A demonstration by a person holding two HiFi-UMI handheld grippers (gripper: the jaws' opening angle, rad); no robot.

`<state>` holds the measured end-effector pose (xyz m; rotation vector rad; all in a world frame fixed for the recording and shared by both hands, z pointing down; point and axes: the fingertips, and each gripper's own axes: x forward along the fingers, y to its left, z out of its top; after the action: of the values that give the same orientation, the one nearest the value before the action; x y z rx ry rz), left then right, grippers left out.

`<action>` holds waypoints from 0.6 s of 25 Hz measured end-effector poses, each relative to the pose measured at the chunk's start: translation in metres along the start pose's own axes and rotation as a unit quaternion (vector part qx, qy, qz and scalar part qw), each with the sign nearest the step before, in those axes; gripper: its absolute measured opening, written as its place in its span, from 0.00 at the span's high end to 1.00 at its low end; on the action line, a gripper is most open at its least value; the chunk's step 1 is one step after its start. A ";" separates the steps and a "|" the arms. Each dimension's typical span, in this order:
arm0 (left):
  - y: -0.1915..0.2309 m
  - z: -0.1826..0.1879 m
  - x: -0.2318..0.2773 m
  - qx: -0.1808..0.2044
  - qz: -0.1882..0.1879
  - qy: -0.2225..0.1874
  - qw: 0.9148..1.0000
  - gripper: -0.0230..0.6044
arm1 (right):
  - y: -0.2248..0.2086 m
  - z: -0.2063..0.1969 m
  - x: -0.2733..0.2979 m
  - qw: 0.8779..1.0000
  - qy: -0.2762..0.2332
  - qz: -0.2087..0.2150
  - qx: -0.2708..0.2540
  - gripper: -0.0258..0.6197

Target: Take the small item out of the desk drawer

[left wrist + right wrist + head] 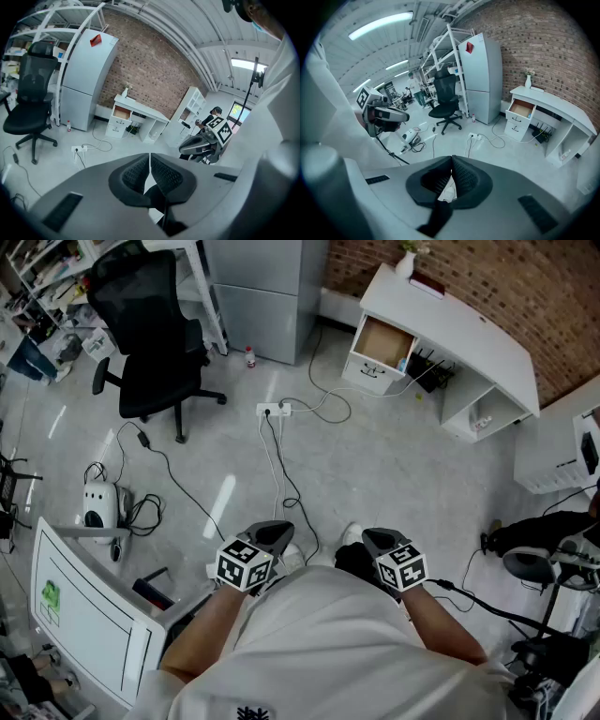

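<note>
The table (469,329) stood against the brick wall (497,273) at the far right of the room. Its drawer (384,341) was pulled out at the table's left end, and a vase (405,261) sat on the tabletop behind the drawer. The refrigerator (267,287) stood left of the table, with a bottle (249,356) on the floor (394,465) just beside its front. The office chair (150,334) stood left of the refrigerator. A power strip (274,410) lay on the floor in front of the refrigerator. The left hand-held gripper (274,529) and the right hand-held gripper (375,536) were side by side, well apart from the table.
</note>
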<state>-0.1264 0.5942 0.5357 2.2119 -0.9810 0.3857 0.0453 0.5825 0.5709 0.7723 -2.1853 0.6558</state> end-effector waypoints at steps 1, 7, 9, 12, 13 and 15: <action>0.002 0.005 0.005 0.001 0.001 0.000 1.000 0.92 | -0.008 0.003 0.000 1.000 -0.002 -0.001 0.001 0.91; 0.004 0.040 0.044 0.012 0.006 -0.001 1.000 0.92 | -0.054 0.017 0.003 1.000 -0.006 0.000 0.005 0.91; -0.001 0.055 0.057 0.014 0.006 -0.002 1.000 0.92 | -0.069 0.024 0.006 1.000 -0.009 0.005 0.004 0.91; -0.005 0.074 0.083 0.018 0.007 0.007 1.000 0.92 | -0.096 0.037 0.012 1.000 -0.013 0.017 0.013 0.91; -0.005 0.080 0.092 0.019 0.008 0.011 1.000 0.92 | -0.106 0.041 0.014 1.000 -0.015 0.021 0.016 0.91; -0.006 0.093 0.112 0.022 0.009 0.018 1.000 0.92 | -0.126 0.051 0.014 0.999 -0.024 0.027 0.014 0.91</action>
<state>-0.0469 0.4730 0.5219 2.2286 -0.9832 0.4584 0.1013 0.4578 0.5780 0.7522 -2.2521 0.7021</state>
